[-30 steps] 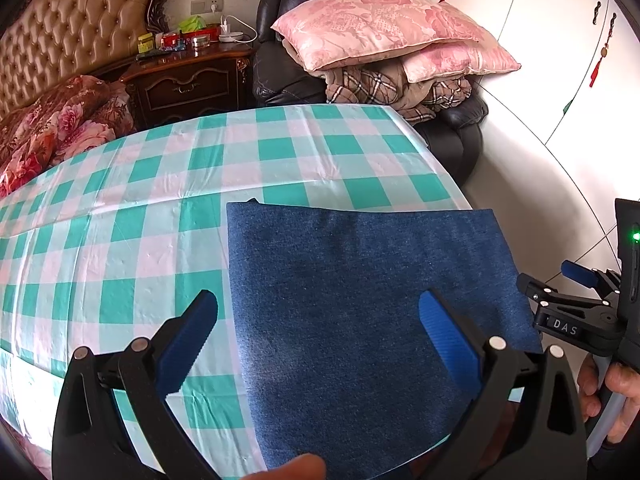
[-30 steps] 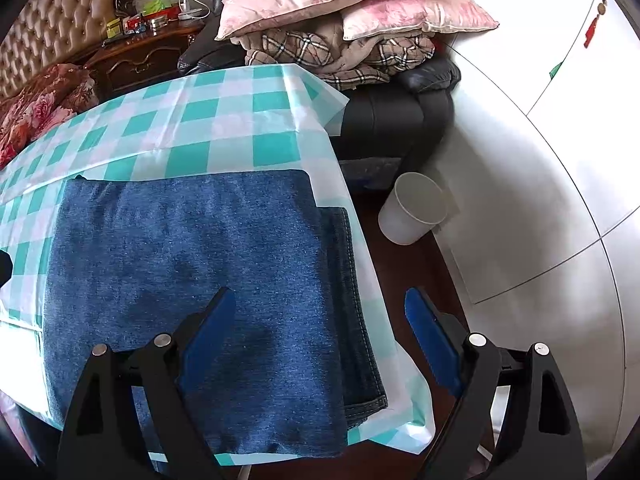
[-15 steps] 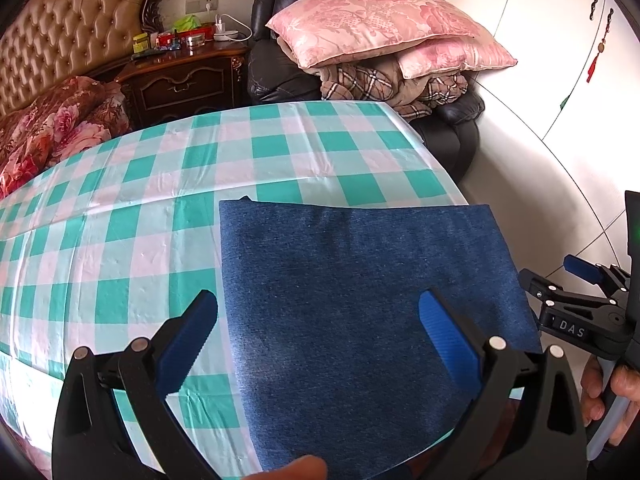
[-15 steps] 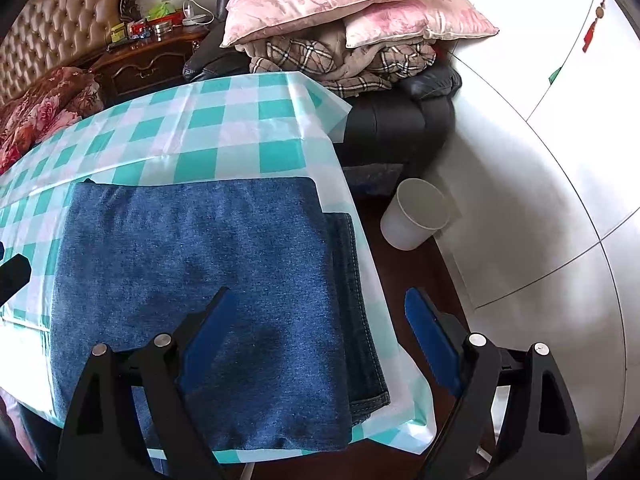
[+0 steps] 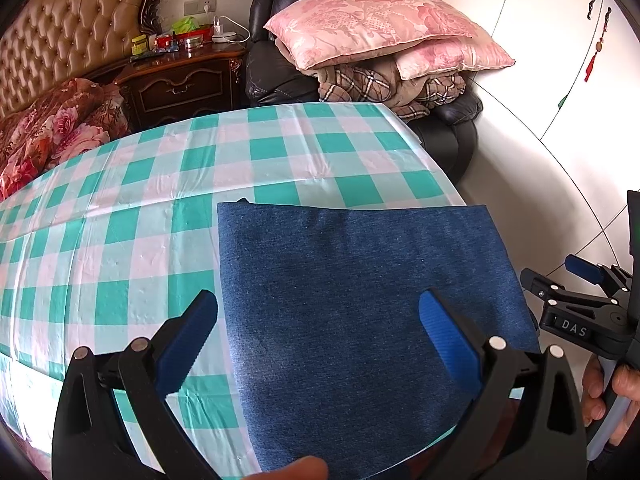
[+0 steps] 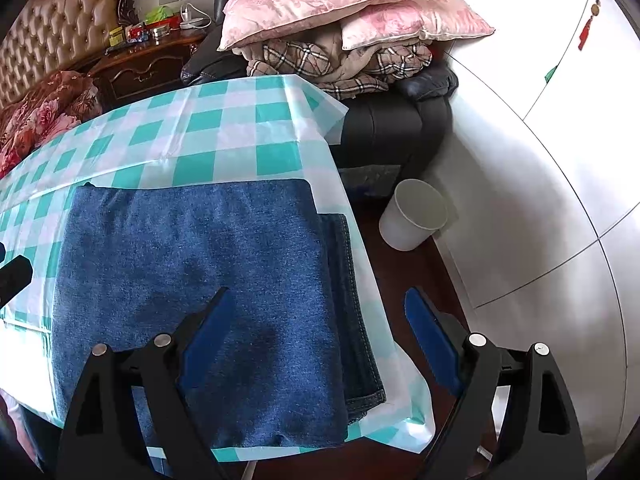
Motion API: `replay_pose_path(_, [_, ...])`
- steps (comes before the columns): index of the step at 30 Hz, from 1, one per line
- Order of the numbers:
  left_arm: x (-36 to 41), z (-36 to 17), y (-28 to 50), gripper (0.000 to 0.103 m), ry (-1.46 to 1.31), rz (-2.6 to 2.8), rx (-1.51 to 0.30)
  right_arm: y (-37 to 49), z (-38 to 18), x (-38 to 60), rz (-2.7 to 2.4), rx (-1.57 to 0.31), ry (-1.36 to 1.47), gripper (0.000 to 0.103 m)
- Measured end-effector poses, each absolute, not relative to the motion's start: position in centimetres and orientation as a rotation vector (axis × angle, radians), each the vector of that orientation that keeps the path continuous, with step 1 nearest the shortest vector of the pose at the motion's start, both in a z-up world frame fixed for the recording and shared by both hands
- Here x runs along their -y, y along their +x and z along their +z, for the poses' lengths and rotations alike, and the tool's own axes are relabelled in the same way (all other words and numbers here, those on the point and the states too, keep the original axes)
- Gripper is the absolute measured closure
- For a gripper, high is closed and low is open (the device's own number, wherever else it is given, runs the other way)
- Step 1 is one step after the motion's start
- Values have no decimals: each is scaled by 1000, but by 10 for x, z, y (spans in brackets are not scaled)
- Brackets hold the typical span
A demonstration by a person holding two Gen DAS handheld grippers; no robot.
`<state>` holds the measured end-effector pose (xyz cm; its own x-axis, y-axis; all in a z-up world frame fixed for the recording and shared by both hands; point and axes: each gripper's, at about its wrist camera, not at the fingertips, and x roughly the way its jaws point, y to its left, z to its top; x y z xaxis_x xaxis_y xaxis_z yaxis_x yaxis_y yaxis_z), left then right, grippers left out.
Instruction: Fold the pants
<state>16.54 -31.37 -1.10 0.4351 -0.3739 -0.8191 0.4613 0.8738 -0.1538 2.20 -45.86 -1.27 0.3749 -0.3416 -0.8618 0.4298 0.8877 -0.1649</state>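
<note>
Left gripper [image 5: 318, 316] and right gripper [image 6: 316, 316] are both hovering wide open and empty over the folded pants [image 6: 192, 280], which are lying flat at the bench [image 5: 120, 216] corner, directly below both.

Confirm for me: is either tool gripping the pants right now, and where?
Neither. The left tool and right tool are both open above the folded pants.

pants [image 5: 360, 304] laid folded on table [image 5: 132, 240], at its near right corner | lower layer left jutting out at right [image 6: 348, 300] | bin [image 6: 416, 216] set on floor right of table | armchair [image 5: 276, 60] placed behind table, pillows [image 5: 372, 20] stacked on it
</note>
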Motion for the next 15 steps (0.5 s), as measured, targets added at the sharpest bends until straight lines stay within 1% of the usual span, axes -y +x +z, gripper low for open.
replay_pose_path(8, [317,-13,168,2,96,-529,-1014,22,-9,458,-495,-1074,95,20])
replay_pose_path(15, [313,-8,171,2,98,-521,-995,24,-3,454,-486,-1059,84,20])
